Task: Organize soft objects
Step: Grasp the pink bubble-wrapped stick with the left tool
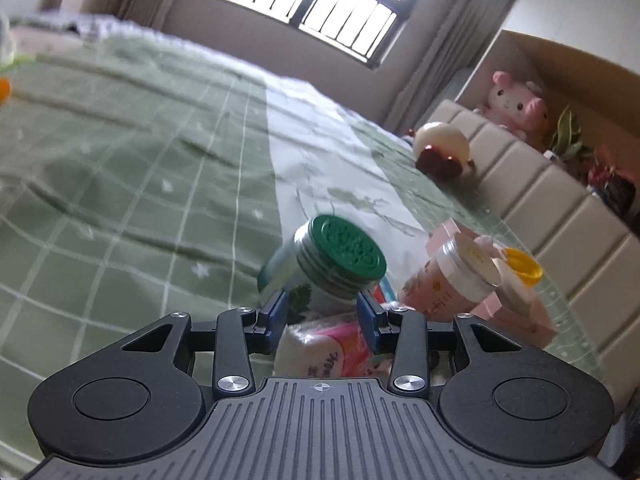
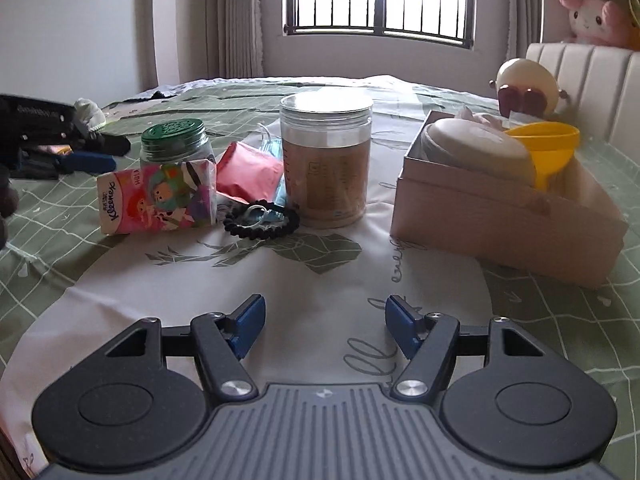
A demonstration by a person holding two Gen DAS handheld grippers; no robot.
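The pink box (image 2: pixel 504 220) on the bed (image 2: pixel 560 312) holds a white-lidded tub (image 2: pixel 476 148) and a yellow funnel (image 2: pixel 548 140). Left of it stand a clear-lidded jar (image 2: pixel 326 160) and a green-lidded jar (image 2: pixel 174 142). The tissue pack (image 2: pixel 158 200), marked "Kleenex", leans against the green-lidded jar. The left gripper (image 1: pixel 324 312) is parted around that pack, pads not visibly pressing; the right gripper (image 2: pixel 325 328) hangs released above the bed.
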